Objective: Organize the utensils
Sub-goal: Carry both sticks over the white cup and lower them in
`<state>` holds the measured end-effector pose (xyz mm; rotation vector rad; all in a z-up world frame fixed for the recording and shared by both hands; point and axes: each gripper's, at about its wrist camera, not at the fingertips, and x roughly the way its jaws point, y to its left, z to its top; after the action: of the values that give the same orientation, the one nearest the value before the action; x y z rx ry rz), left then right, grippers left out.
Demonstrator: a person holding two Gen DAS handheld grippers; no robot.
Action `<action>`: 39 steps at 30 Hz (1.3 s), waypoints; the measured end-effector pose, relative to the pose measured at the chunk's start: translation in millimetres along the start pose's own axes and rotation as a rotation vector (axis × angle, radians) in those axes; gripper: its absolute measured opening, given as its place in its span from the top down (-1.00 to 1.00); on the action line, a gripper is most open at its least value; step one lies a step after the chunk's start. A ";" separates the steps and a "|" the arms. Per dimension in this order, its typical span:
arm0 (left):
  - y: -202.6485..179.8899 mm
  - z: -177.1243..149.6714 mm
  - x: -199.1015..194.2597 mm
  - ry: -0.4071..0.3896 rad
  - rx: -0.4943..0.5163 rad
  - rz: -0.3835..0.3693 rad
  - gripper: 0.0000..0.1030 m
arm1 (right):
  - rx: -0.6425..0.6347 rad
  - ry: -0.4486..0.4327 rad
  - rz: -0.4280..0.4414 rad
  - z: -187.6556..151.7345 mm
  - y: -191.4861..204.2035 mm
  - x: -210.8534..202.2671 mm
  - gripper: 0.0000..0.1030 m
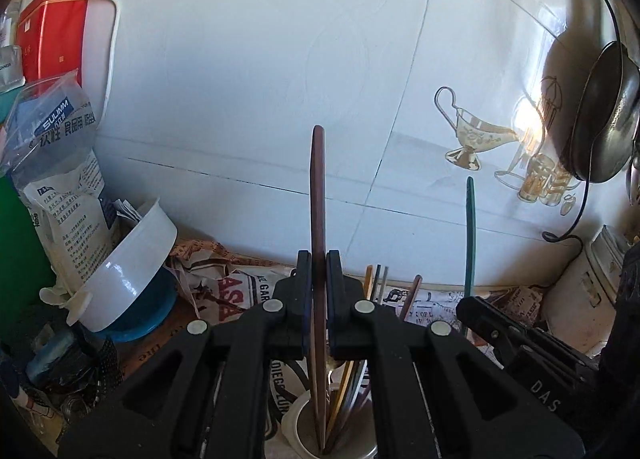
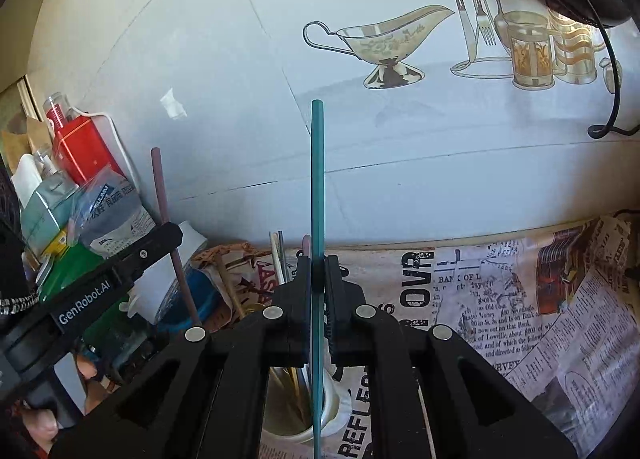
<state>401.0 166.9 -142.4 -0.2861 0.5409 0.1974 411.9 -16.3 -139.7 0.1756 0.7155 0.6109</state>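
Note:
My left gripper (image 1: 319,265) is shut on a brown chopstick (image 1: 318,195) that stands upright, its lower end inside a white holder cup (image 1: 298,425). My right gripper (image 2: 319,271) is shut on a teal chopstick (image 2: 317,179), also upright, its lower end in the same white cup (image 2: 332,411). The cup holds several other chopsticks (image 1: 376,281). In the left wrist view the teal chopstick (image 1: 470,235) and the right gripper body show at the right. In the right wrist view the brown chopstick (image 2: 162,195) and the left gripper body show at the left.
A white tiled wall (image 1: 260,59) is close behind. A tilted white tub (image 1: 132,271), bags and a red box (image 1: 52,23) crowd the left. A metal ladle (image 1: 604,115) hangs at the right. Newspaper-print cloth (image 2: 520,299) covers the counter.

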 end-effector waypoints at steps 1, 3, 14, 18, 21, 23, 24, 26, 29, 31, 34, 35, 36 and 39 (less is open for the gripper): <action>1.0 -2.9 2.1 -0.003 0.001 0.000 0.92 | 0.007 0.000 -0.003 -0.3 0.0 2.1 0.88; 3.6 -9.2 7.0 -0.008 0.006 0.008 0.92 | 0.016 -0.004 -0.011 -1.5 0.3 5.2 0.88; 6.2 -28.8 -3.4 0.063 0.102 -0.076 0.92 | 0.045 -0.064 -0.045 -4.9 11.0 18.5 0.88; 8.9 -32.1 -11.1 0.103 0.141 -0.101 0.92 | 0.040 -0.088 -0.078 -10.5 18.0 28.2 0.88; 11.9 -34.4 -14.0 0.134 0.159 -0.108 0.92 | 0.017 -0.105 -0.112 -19.1 24.5 32.4 0.89; 12.6 -35.5 -16.0 0.147 0.174 -0.105 0.92 | -0.007 -0.106 -0.127 -25.9 29.3 33.5 0.89; 12.6 -35.8 -17.1 0.153 0.179 -0.105 0.92 | -0.023 -0.103 -0.130 -29.6 32.2 33.8 0.89; 12.9 -36.0 -18.0 0.161 0.183 -0.107 0.92 | -0.049 -0.095 -0.133 -35.6 35.6 33.0 0.88; 11.7 -36.8 -20.3 0.165 0.187 -0.100 0.92 | -0.074 -0.056 -0.123 -43.0 37.3 32.4 0.88; 10.8 -37.4 -23.7 0.167 0.186 -0.092 0.92 | -0.073 -0.015 -0.110 -46.9 34.6 31.6 0.89; 8.4 -39.4 -27.4 0.173 0.190 -0.077 0.92 | -0.067 0.051 -0.083 -51.6 27.8 27.9 0.89; 7.2 -40.3 -29.0 0.175 0.193 -0.071 0.91 | -0.069 0.067 -0.077 -53.0 26.8 26.4 0.89; 6.1 -41.3 -30.1 0.178 0.195 -0.066 0.90 | -0.072 0.085 -0.070 -53.8 25.8 24.1 0.89; 2.1 -43.7 -34.7 0.193 0.192 -0.049 0.84 | -0.091 0.138 -0.055 -54.3 23.6 15.2 0.89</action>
<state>350.5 151.2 -160.1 -0.1315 0.7386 0.0695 374.0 8.9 -180.5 0.0292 0.8216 0.6060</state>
